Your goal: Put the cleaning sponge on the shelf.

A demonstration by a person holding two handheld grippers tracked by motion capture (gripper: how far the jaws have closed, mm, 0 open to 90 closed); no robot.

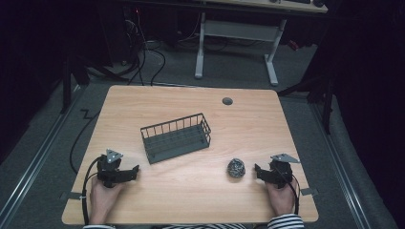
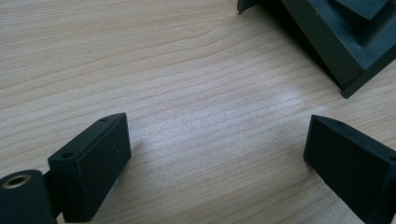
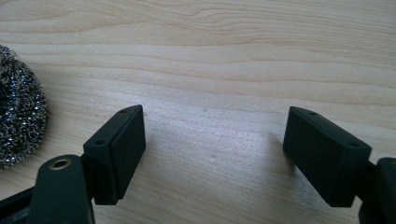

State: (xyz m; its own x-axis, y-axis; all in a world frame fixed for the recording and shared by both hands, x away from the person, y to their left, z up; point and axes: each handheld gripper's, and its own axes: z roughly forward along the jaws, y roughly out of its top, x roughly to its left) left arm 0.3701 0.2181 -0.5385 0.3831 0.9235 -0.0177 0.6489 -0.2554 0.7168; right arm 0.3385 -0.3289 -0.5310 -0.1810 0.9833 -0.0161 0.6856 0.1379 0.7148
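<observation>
High view: the right gripper, held in the person's right hand at the near right of the wooden table, rested on the tabletop with its jaws spread wide and nothing between them, its tips pointing toward the table's middle. Just beside those tips, apart from them, lay a steel-wool scouring ball. The left gripper, held in the left hand at the near left, likewise rested on the table with its jaws parted and empty, its tips pointing toward the right. A dark wire basket stood upright between the two grippers and farther from the person, near the table's centre and well apart from the scouring ball; it held nothing. A round grey grommet sat in the tabletop toward the far edge. In the right gripper view, bare wood showed between the two black pads, and the scouring ball lay at the left margin, outside the jaws. In the left gripper view, the pads stood wide over bare wood, and a dark angular part of the gripper itself filled the upper right corner.
</observation>
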